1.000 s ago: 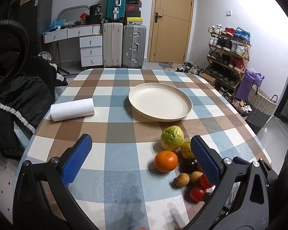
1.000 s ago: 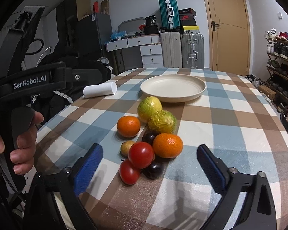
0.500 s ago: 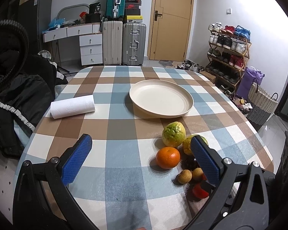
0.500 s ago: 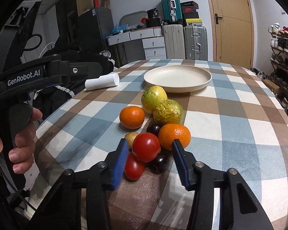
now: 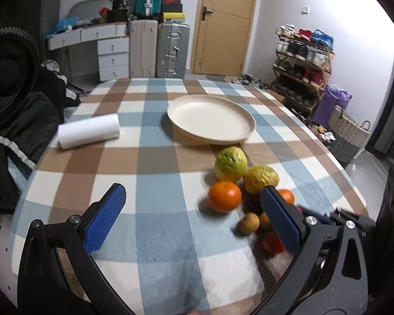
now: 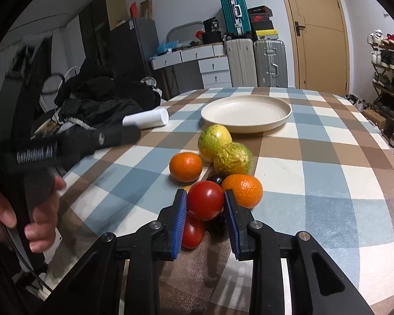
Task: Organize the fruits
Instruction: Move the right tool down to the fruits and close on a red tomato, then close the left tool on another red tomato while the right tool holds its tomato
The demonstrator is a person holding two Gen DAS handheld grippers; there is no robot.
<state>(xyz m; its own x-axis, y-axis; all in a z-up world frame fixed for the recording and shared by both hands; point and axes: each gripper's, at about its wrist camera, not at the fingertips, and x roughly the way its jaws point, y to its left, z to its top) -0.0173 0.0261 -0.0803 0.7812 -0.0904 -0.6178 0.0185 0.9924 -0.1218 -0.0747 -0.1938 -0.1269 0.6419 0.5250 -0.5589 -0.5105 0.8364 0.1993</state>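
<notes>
Clustered fruits point(image 6: 218, 173) beside empty plate point(image 6: 260, 126)

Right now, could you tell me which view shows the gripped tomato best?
The right wrist view: the tomato sits sharp and central between the right gripper fingers. In the left wrist view, I cannot pick it out behind a blue finger.

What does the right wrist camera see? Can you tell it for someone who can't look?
The right gripper is closed around a red tomato in a pile of fruit on a checked table. Behind the pile sits an empty cream plate.
</notes>
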